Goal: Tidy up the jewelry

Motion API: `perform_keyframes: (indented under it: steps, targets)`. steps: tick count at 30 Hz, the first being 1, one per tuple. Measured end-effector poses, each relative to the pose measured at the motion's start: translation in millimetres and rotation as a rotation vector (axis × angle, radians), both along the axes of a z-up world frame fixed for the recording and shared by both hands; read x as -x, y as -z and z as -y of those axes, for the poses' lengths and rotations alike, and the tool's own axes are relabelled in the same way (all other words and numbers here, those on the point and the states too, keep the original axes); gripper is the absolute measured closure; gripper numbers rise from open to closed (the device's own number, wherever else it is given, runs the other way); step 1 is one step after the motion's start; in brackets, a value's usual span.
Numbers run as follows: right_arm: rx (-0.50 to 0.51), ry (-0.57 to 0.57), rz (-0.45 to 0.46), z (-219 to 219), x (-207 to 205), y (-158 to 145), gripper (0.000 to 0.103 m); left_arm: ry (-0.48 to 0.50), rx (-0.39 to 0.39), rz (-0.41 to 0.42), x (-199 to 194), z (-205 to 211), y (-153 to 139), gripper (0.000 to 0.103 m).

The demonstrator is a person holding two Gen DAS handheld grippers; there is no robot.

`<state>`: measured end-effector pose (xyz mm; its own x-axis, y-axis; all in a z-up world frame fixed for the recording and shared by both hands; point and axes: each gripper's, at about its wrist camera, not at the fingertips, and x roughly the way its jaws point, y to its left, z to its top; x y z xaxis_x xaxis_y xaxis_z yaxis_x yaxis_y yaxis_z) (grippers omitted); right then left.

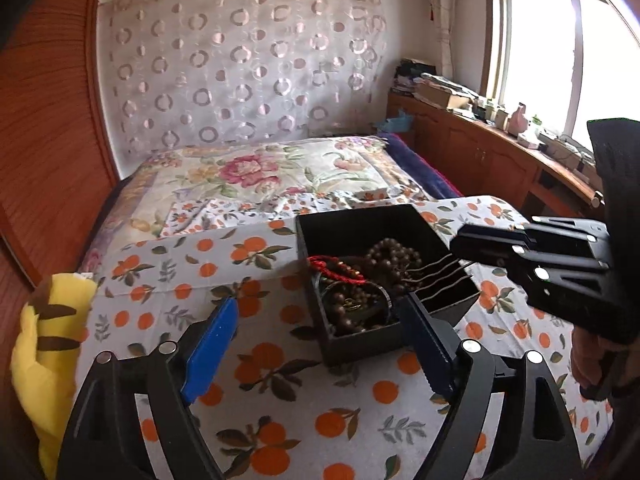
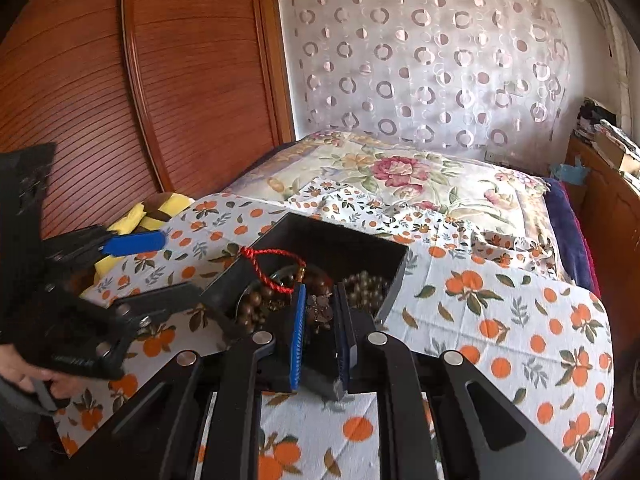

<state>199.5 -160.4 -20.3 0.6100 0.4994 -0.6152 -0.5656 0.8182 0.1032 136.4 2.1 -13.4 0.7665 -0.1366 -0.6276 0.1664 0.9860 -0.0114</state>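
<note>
- Jewelry is being gathered into a black box point(image 1: 400, 220) standing on the orange-print cloth point(image 1: 260, 360) spread over the bed; the step in hand appears to be the placing of a piece into it.
- The left gripper point(image 1: 320, 336) is seen with its blue pads spread wide and nothing between them, just before the box's near corner.
- The right gripper point(image 2: 320, 316) is narrowed on a small dark beaded piece point(image 2: 320, 314), which is held at the box's near wall; whether it is inside or just above cannot be told.
- Inside the box, 2 heaps of brown wooden beads point(image 1: 394, 258) are seen, together with a red braided cord point(image 1: 336, 270) draped over the left rim.
- The next move is judged to call for the dark piece to be carried clear of the wall, lowered among the beads and released.
- Snagging on the red cord should be avoided.
</note>
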Motion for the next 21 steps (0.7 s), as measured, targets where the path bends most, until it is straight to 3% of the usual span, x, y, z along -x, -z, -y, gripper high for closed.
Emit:
perform_keyframes:
  steps: [2,3,4,8,10,16,21]
  targets:
    - [0.008,0.007,-0.012,-1.8,-4.7,1.5,0.071,-0.014,-0.002,0.004,5.0,-2.3,-1.8,0.012]
    - [0.009,0.010,-0.015,-2.0,-5.6,1.5,0.054,-0.015,0.006,0.002,8.6,-3.2,-3.2,0.010]
    - [0.008,0.017,-0.011,-1.3,-5.4,1.2,0.044,-0.010,0.010,0.005,12.4,-3.4,-5.0,0.010]
    - [0.003,0.041,-0.004,2.9,-2.3,-1.2,0.040,-0.020,-0.008,0.038,26.1,-1.9,-12.0,0.008]
    - [0.002,0.066,0.017,7.3,5.1,-5.1,0.027,-0.025,-0.007,0.046,33.9,-0.8,-16.4,0.008]
    - [-0.014,0.141,0.104,25.0,49.6,-18.9,0.004,-0.059,0.013,0.090,63.8,-3.4,-28.1,0.008]
    - [-0.048,0.207,0.135,43.4,98.0,-23.0,0.003,-0.102,0.013,0.105,84.8,-7.1,-29.3,0.008]
